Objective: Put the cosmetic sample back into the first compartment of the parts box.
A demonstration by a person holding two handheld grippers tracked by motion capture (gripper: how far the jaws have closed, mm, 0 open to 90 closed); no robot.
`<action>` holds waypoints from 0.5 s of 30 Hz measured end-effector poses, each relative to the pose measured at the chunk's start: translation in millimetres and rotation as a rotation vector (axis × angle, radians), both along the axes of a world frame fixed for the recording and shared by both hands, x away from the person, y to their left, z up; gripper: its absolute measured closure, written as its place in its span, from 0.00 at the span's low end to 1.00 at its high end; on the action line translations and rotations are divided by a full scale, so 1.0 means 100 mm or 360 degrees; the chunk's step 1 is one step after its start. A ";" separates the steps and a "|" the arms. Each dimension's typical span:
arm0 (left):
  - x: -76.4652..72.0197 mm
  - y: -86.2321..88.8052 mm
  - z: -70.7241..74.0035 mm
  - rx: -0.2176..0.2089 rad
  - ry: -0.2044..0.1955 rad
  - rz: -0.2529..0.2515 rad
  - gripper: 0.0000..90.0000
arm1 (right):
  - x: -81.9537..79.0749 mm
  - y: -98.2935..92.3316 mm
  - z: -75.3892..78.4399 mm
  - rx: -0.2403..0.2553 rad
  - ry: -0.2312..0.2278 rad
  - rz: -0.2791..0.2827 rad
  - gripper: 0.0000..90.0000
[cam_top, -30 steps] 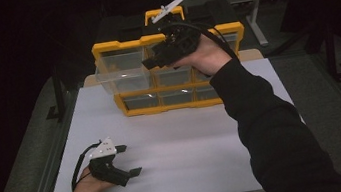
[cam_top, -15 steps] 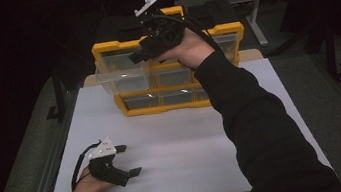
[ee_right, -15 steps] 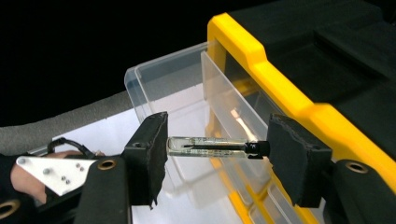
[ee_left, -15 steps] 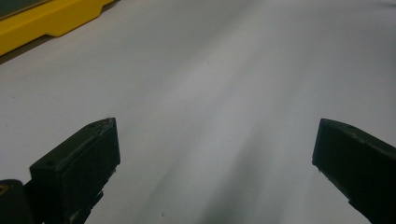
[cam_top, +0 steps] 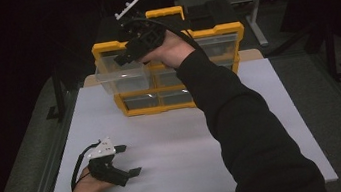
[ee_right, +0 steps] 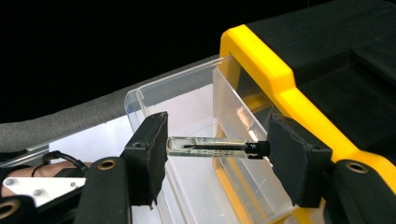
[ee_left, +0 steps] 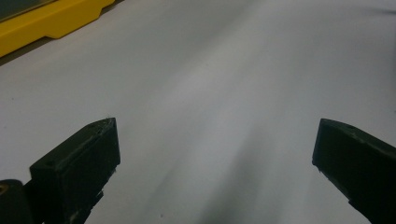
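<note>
Now the right claw [ee_right: 212,154] — clamping a small glass vial [ee_right: 215,147] end to end between its pads — is drifting leftward from over the yellow organizer [cam_top: 220,33] toward the pulled-out clear drawer [cam_top: 123,77] just below it, probably for a drop, while the left claw [cam_top: 126,160] is resting open on the desk [cam_top: 175,141].

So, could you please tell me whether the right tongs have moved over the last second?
Yes. In the high view the right tongs have shifted leftward along the yellow organiser, from above its middle to over the pulled-out clear drawer, carrying the glass vial.
</note>
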State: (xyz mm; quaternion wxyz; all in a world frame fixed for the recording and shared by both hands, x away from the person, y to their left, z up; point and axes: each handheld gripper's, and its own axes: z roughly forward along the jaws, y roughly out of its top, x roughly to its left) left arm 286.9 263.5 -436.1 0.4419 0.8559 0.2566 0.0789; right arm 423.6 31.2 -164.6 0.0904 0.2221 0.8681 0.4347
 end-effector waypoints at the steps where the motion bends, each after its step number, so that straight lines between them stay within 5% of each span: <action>1: 0.00 0.00 0.00 -0.0002 0.0000 0.0000 0.00 | 0.00 0.02 -0.01 -0.0006 0.0000 0.0000 0.43; 15: 0.00 0.00 0.00 -0.0001 0.0002 -0.0002 0.00 | 0.02 0.13 -0.10 -0.0056 0.0010 -0.0002 0.43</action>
